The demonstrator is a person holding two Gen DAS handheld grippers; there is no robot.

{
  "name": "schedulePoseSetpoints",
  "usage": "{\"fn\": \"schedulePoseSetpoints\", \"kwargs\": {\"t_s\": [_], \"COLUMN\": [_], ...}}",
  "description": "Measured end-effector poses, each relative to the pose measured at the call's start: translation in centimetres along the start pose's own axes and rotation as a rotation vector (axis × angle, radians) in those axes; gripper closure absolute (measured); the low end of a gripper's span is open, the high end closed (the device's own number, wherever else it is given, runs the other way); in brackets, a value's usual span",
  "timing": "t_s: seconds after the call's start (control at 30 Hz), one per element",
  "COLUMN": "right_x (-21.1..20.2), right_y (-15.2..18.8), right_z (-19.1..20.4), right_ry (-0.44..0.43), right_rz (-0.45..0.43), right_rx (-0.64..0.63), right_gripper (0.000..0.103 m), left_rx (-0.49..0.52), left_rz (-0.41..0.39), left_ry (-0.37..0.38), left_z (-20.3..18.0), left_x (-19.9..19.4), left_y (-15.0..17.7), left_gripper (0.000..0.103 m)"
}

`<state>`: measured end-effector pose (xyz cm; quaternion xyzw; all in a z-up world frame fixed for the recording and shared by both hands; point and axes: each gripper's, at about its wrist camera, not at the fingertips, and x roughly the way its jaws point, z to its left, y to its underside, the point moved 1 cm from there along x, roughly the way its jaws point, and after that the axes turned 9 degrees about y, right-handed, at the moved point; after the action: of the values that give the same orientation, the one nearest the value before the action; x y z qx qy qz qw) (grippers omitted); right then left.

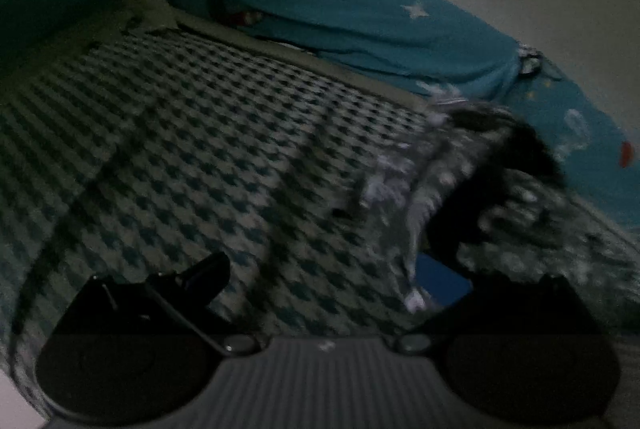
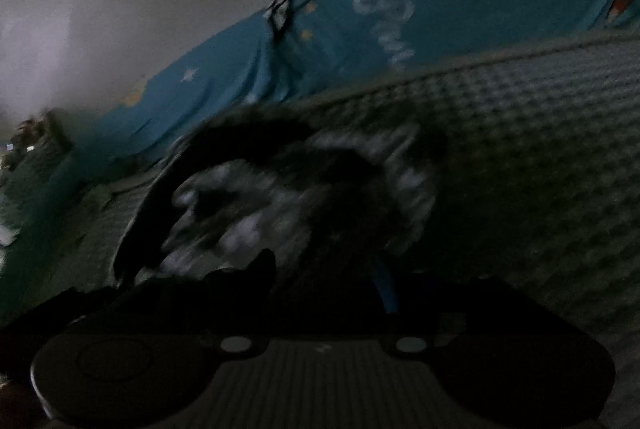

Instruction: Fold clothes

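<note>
Left claw [image 1: 336, 281] gapes beside the patterned garment [image 1: 472, 169].

A bed [image 1: 168, 133] is covered by a sheet with small dark and light checks, which fills the middle and lower left of the left wrist view. A black and white patterned garment [image 1: 460, 181] is seen lying crumpled on the checks at the right of that view, and it is blurred. A blue blanket with stars [image 1: 360, 17] is spread along the far edge, across the top.
</note>
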<state>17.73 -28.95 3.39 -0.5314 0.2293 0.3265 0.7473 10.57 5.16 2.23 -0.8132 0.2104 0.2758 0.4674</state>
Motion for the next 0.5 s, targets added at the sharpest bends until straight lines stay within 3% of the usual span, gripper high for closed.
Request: {"fn": "schedulePoseSetpoints", "kwargs": {"t_s": [0.13, 0.5], "right_x": [0.7, 3.8], "right_y": [0.7, 0.9], "right_z": [0.7, 0.2], "right_ry": [-0.071, -0.148], "right_rz": [0.021, 0.074], "right_rx": [0.025, 0.235], "right_gripper": [0.034, 0.025], "left_rx": [-0.012, 0.003], "left_rz": [0.011, 0.025], "left_ry": [0.090, 0.310], "left_z": [-0.6, -3.1], "left_x": [0.0, 0.3], "left_y": [0.5, 1.7], "left_gripper": [0.000, 0.000]}}
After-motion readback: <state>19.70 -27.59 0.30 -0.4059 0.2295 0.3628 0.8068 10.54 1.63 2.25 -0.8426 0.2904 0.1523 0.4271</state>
